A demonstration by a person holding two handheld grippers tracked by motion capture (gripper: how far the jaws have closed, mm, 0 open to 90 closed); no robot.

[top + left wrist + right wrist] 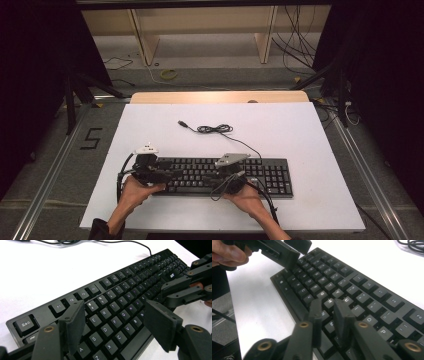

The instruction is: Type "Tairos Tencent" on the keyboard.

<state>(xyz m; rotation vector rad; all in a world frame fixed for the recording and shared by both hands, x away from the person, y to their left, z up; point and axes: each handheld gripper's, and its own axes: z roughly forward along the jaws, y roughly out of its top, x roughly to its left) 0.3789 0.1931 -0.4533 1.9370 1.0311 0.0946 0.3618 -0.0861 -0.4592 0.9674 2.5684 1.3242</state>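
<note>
My left gripper (115, 327) has its jaws wide apart over the keyboard (225, 176), which lies on the white desk (150, 130). My right gripper (329, 315) has its jaws nearly together, holding nothing. They might hit two keys at once.

Grey floor (60, 165), wooden shelving (200, 30) behind white table (300, 200).

One black keyboard (227, 176) on the white table (150, 130); two grippers, left (167, 173) and right (212, 176), over the keyboard; one coiled cable (215, 129) behind the keyboard.
</note>
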